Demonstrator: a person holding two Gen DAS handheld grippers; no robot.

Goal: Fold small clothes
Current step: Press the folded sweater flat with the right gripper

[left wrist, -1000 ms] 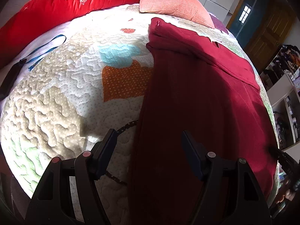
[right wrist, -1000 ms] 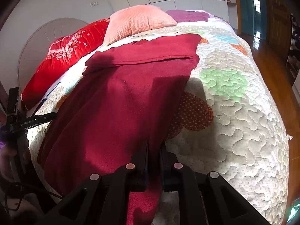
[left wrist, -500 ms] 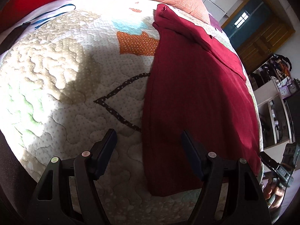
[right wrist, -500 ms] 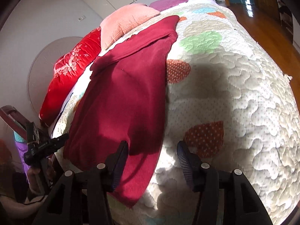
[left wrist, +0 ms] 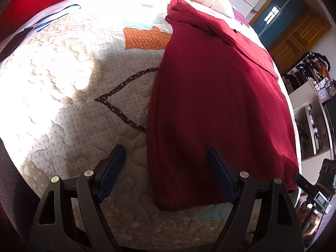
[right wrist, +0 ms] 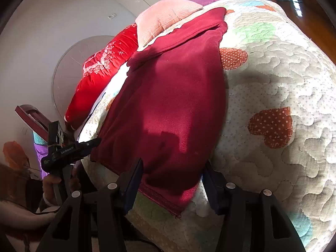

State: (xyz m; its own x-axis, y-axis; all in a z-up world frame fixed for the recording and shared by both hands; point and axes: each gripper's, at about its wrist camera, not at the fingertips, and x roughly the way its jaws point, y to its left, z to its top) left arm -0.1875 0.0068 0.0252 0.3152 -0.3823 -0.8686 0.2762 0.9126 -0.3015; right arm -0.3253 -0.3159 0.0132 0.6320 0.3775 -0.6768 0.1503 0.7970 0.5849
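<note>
A dark red garment lies flat and lengthwise on the quilted bed, its far end folded over in a band. It also shows in the right wrist view. My left gripper is open and empty, its jaws straddling the garment's near left corner just above the quilt. My right gripper is open and empty, its jaws either side of the garment's near right corner, which hangs over the bed edge.
The patchwork quilt covers the bed. A salmon pillow and a red embroidered duvet lie at the head. A blue strap lies far left. Shelves stand to the right of the bed.
My right gripper let go of the garment's corner and opened, then drew back to the near hem. My left gripper stayed open and drew back toward the near hem.
</note>
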